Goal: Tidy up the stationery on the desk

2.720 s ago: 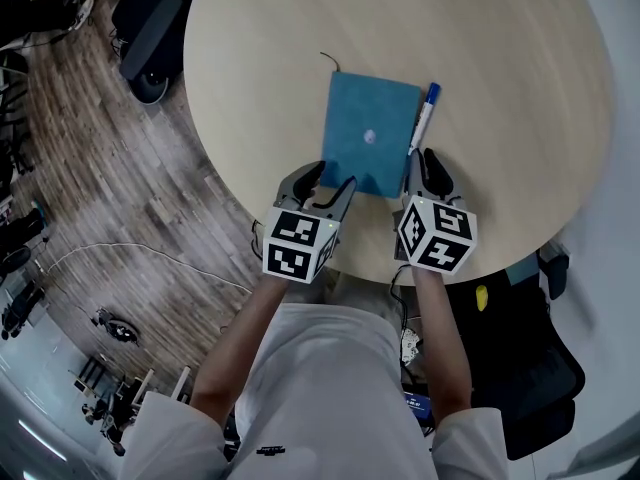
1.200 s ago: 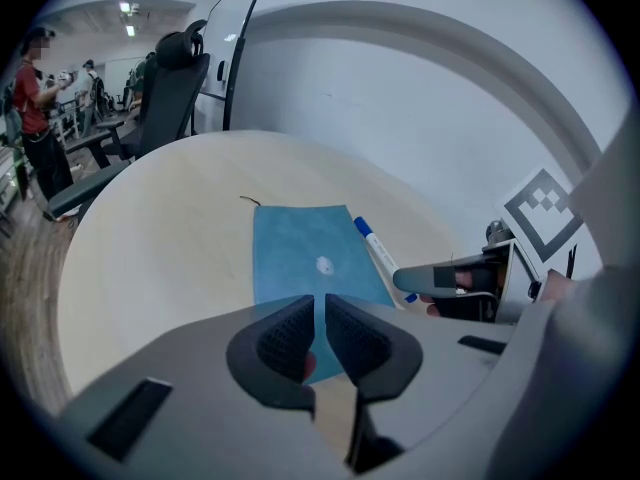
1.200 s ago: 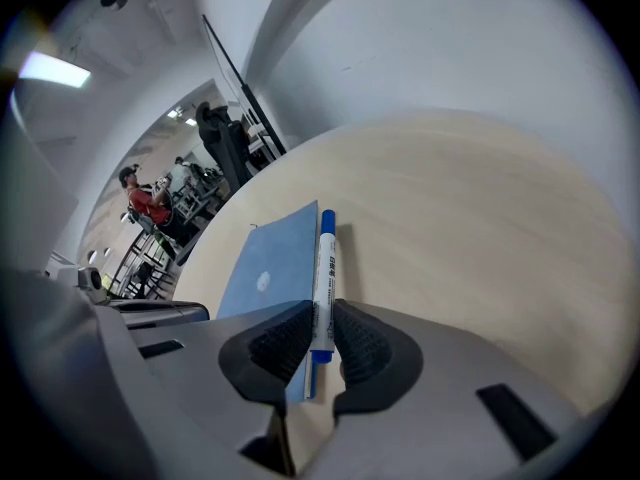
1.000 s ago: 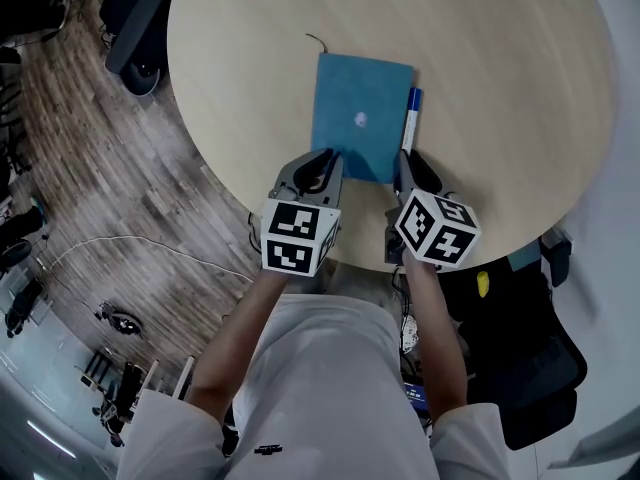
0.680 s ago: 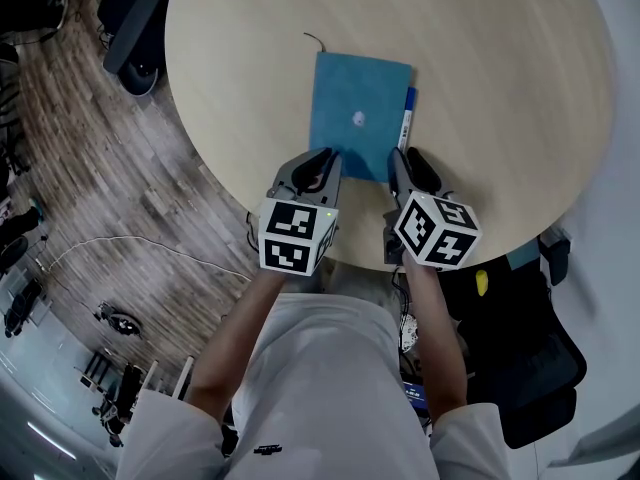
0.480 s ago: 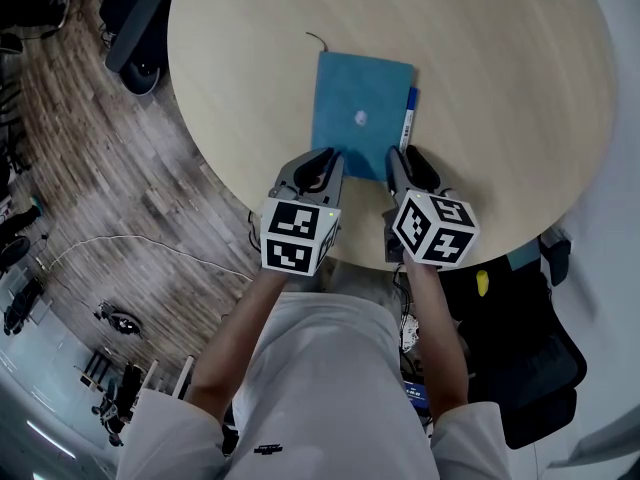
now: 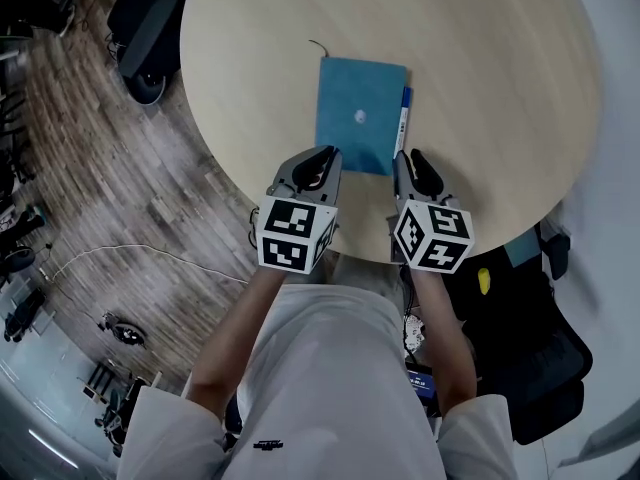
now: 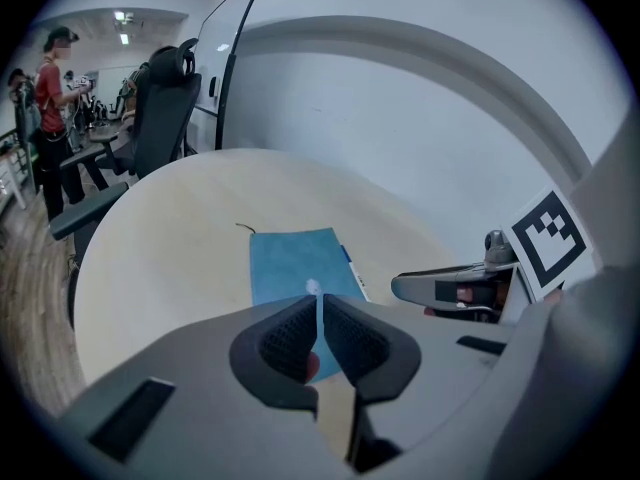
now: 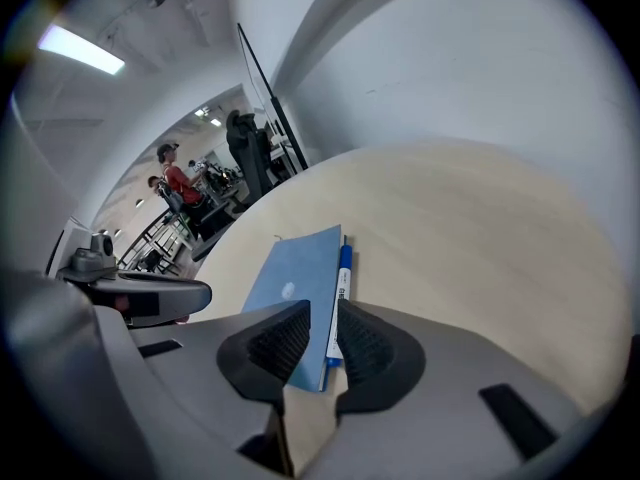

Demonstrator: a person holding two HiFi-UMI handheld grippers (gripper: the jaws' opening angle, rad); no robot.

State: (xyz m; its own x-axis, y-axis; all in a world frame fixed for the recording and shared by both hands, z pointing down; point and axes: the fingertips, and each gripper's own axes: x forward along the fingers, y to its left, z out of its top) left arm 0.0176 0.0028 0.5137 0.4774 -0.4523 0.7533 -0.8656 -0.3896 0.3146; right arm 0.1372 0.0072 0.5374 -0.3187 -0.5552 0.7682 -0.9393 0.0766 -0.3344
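Note:
A blue notebook (image 7: 360, 115) lies flat on the round wooden table (image 7: 480, 68), with a blue-and-white pen (image 7: 403, 128) snug along its right edge. My left gripper (image 7: 320, 156) hovers over the notebook's near left corner. Its jaws have just closed the last bit and stand shut on nothing. My right gripper (image 7: 410, 158) hangs above the pen's near end. Its jaws have just been closing, but a gap remains and nothing is held. In the right gripper view the pen (image 9: 342, 273) and notebook (image 9: 295, 288) show through that gap, down on the table.
A thin dark ribbon (image 7: 318, 46) trails from the notebook's far left corner. Black office chairs stand off the table at the upper left (image 7: 150, 38) and lower right (image 7: 520, 368). People (image 8: 50, 78) stand far off in the room. The table edge lies just under both grippers.
The pen, tilted away from the notebook at first, now lies parallel against its edge. The left jaws went from open to shut. Both grippers have lifted slightly off the table.

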